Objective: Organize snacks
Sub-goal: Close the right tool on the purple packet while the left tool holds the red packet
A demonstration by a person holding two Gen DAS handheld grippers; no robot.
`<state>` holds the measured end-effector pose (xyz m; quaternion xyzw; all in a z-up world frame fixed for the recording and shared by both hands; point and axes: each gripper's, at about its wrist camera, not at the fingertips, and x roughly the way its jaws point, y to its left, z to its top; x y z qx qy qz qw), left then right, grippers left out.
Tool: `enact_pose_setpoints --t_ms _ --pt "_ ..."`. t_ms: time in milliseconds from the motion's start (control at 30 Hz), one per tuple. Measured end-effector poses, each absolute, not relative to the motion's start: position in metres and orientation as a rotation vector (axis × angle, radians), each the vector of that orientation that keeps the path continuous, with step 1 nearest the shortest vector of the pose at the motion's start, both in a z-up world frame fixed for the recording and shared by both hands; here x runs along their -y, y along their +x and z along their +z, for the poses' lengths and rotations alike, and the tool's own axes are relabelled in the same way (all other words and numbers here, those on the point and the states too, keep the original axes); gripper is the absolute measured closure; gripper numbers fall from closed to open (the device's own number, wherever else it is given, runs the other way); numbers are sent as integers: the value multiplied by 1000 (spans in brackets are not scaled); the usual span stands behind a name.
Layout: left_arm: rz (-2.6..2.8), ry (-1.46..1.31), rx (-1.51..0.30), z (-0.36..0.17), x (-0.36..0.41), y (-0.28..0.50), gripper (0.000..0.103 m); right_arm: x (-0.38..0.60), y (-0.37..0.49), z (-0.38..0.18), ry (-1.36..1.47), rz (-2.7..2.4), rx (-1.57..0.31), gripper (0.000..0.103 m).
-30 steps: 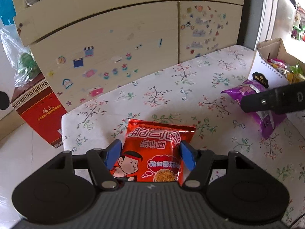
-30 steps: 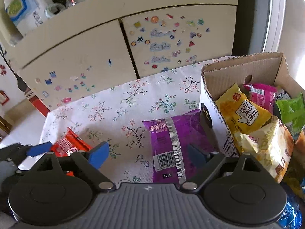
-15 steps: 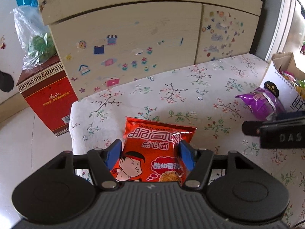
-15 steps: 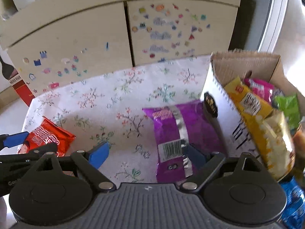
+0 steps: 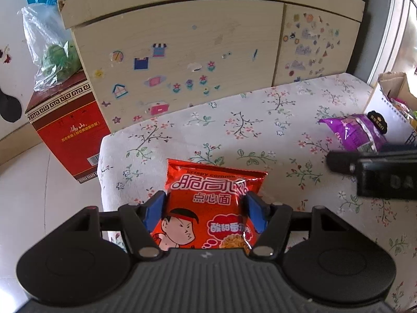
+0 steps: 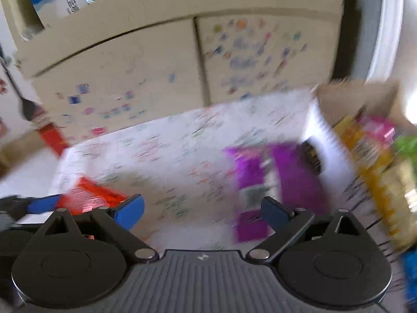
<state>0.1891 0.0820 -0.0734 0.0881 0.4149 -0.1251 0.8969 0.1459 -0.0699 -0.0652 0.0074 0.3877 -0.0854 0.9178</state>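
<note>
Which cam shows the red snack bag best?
Left wrist: the red snack bag sits sharp and centred, clamped by the left gripper. Right wrist shows only a blurred red corner at lower left.

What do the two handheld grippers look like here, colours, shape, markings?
Both match. The left gripper and right gripper each have a dark grey ribbed body with a small lightning-bolt mark, two round black side discs, black linkage arms with silver pivot pins, and blue finger pads. No cables, hands or sleeves are visible.
</note>
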Motion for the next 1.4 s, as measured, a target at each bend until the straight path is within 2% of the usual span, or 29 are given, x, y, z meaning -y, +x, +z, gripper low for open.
enact_pose_setpoints --t_ms 400,633,800,1300,1367,1400 --pt "-262 188 -860 -76 -81 190 35 85 167 -85 17 -302 -829 0" --pt "-258 173 -865 -76 -82 191 35 77 164 -83 112 -127 -858 0" --pt "-262 180 -861 -76 -82 190 35 73 157 -75 58 -216 -787 0" --pt "-278 201 -847 -76 -78 190 35 88 187 -86 99 -261 -803 0" --pt "-285 203 -846 -76 -76 191 35 90 186 -88 86 -265 -800 5" --pt "-288 206 -846 -76 -75 191 35 90 185 -89 69 -273 -799 13"
